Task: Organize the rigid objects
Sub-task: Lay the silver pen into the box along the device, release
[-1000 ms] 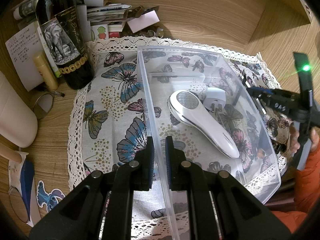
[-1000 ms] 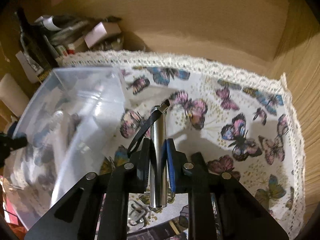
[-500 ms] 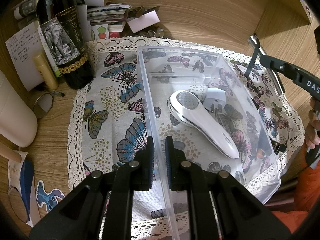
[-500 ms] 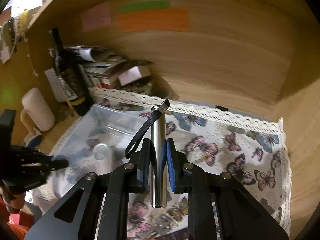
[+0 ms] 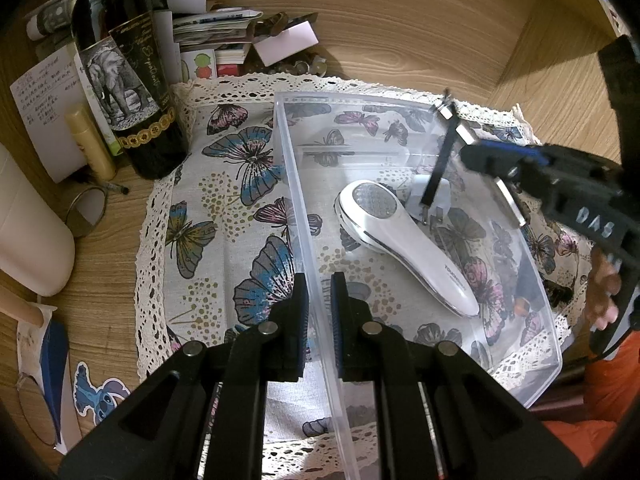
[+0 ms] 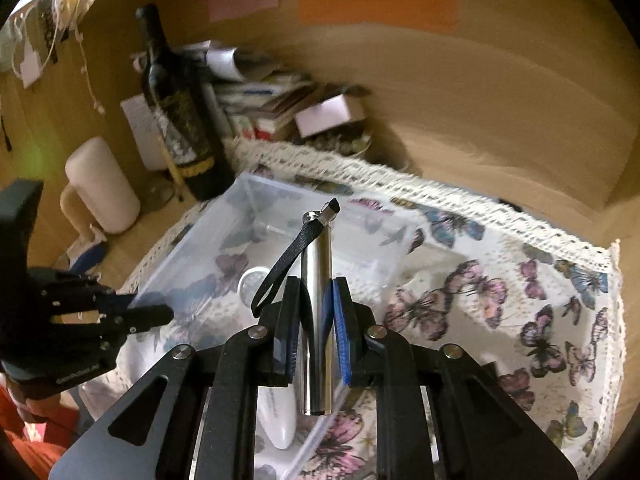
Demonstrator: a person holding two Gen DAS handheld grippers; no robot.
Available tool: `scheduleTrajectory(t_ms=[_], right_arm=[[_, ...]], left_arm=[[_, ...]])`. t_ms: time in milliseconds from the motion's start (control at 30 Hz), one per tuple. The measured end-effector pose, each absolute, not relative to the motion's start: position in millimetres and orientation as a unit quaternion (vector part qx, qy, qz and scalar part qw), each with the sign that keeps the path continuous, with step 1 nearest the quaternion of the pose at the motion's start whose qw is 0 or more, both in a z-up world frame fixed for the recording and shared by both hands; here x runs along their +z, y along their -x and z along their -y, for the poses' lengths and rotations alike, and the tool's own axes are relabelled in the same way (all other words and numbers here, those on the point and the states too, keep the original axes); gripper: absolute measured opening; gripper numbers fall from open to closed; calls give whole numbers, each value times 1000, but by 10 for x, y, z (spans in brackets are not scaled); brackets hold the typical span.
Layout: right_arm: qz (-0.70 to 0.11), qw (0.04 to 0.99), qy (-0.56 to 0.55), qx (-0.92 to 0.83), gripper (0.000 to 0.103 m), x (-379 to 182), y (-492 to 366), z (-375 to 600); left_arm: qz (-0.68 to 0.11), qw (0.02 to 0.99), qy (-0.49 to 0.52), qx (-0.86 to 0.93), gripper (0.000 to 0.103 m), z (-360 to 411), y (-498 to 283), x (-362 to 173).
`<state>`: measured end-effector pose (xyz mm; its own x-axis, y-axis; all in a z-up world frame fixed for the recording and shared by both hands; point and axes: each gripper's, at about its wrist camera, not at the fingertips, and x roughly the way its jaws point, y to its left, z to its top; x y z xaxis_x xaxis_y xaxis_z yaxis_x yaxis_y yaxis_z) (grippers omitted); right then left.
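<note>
A clear plastic bin (image 5: 400, 100) stands on a butterfly cloth (image 5: 224, 208). My left gripper (image 5: 318, 284) is shut on the bin's left wall near the front. Inside the bin lie a white handheld device (image 5: 400, 240) and a white plug adapter (image 5: 420, 188). My right gripper (image 6: 316, 292) is shut on a silver metal cylinder (image 6: 316, 320) with a black strap (image 6: 284, 264). In the left wrist view the right gripper (image 5: 486, 160) hangs above the bin's far right side with the cylinder (image 5: 466, 134) in it. The right wrist view shows the bin (image 6: 192, 264) below and my left gripper (image 6: 156, 314) at its edge.
A dark wine bottle (image 5: 128, 80) stands at the cloth's back left corner, with a pile of papers and boxes (image 5: 224, 32) behind it. A yellow tube (image 5: 90, 144), a metal ring (image 5: 86, 212) and a white container (image 5: 24, 220) sit on the wooden top to the left. Wooden walls close the back and right.
My right gripper has carried the silver cylinder up from the cloth on the right and leftward over the bin. The left gripper has held still on the bin wall.
</note>
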<state>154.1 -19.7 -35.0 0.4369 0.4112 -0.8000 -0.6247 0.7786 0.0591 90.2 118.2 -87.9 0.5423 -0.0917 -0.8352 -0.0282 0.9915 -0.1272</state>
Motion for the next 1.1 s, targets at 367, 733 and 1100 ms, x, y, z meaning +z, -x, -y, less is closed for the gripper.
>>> scheduleTrajectory(t_ms=[367, 733, 1100], right_arm=[[-465, 818, 157, 300, 14, -631, -1558, 24], [-464, 815, 158, 307, 15, -632, -1525, -14], [-439, 841, 132, 288, 19, -325, -1558, 293]], left_arm=[[-476, 877, 65, -22, 11, -1200, -903, -888], [-476, 877, 65, -23, 11, -1204, -909, -890], [-475, 877, 65, -23, 11, -1205, -906, -891]])
